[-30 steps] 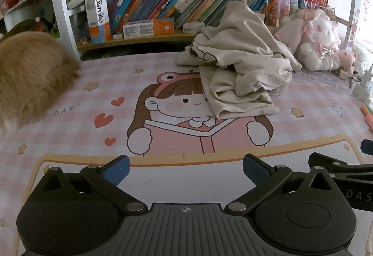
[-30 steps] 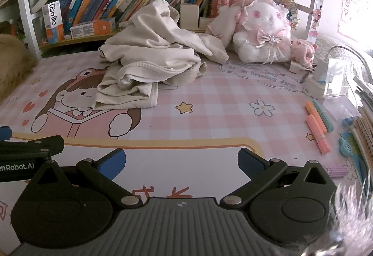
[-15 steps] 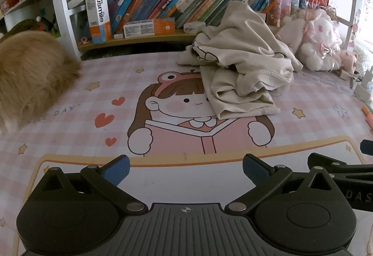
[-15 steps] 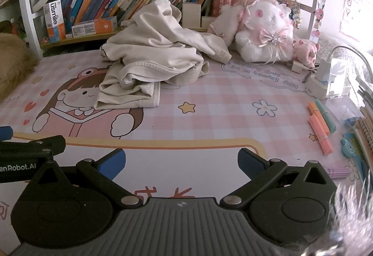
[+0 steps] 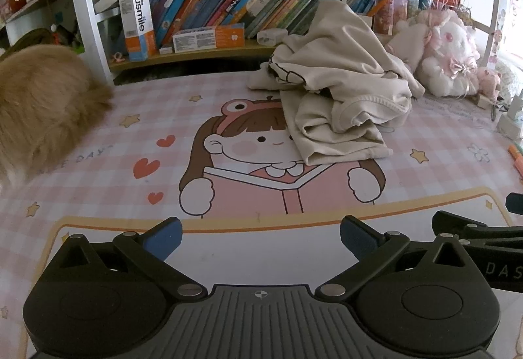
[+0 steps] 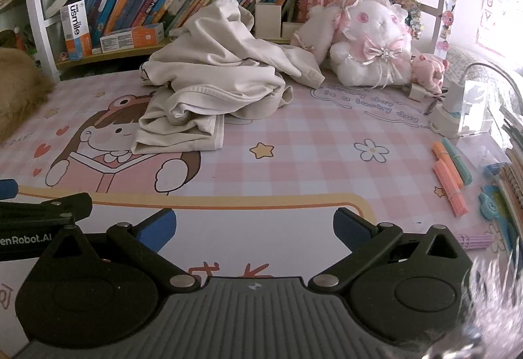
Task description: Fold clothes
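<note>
Cream clothes point(image 5: 340, 107) sit crumpled, folds hiding their shape, well beyond both grippers; left gripper point(image 5: 260, 238) and right gripper point(image 6: 255, 230) gape, empty.

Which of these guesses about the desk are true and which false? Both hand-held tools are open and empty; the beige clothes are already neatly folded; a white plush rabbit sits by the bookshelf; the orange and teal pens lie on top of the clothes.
1. Both tools, the left tool and the right tool, are open and hold nothing. True.
2. The crumpled beige clothes are neatly folded. False: they lie in a rumpled heap on the pink cartoon desk mat.
3. A white plush rabbit with pink bows sits by the bookshelf. True.
4. The orange and teal pens lie on the clothes. False: they lie on the mat, apart from the heap, on the right side.
</note>
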Available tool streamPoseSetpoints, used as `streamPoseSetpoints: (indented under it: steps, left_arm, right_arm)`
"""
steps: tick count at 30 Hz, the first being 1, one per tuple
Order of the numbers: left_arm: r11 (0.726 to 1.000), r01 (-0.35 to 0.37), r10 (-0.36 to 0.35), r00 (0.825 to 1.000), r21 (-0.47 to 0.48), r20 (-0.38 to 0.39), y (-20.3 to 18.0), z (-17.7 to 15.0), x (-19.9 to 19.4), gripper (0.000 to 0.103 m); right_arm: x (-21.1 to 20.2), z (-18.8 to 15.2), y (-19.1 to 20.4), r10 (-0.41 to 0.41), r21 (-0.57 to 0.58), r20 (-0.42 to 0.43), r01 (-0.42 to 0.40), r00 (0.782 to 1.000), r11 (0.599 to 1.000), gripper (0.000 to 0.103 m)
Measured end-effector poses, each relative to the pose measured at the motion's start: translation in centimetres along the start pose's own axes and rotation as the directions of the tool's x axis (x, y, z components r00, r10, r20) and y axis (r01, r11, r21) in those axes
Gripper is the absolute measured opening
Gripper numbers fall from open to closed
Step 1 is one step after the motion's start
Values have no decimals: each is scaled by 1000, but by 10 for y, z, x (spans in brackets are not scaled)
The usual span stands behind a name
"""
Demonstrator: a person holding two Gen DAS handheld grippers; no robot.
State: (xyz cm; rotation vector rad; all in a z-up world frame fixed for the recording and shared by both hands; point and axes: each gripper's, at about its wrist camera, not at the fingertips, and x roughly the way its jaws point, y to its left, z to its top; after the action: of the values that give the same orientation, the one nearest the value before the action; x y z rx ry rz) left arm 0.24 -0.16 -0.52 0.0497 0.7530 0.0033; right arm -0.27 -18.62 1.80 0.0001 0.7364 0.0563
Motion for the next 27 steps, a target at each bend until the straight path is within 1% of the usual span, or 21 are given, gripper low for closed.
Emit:
streamPoseSetpoints:
  steps: [7,12,16,22,27]
  left_arm:
    - [1000,-12,12,999,1,48,-1,0,-4,103]
    - [1000,16,-16,999,21,32,-8,0,0,103]
    - [999,22,-24,999,39,29,-13,3,5,103]
    - [998,41,-43,998,52,39,-24,19,16,103]
    - [992,44,-48,998,118,38,-43,36,32,103]
  right_arm:
    - [-1,1,-6,6,14,2,-6,1000,1000,103]
    - [-2,2,-16,-2,37,3,2,1000,999,103]
    - [-6,4,-25,-9,47,43,7,999,999,103]
    - [-7,8,-41,5,85,76,-12,997,996,103]
    - [0,6,-54,12,109,72,-20,997,994,103]
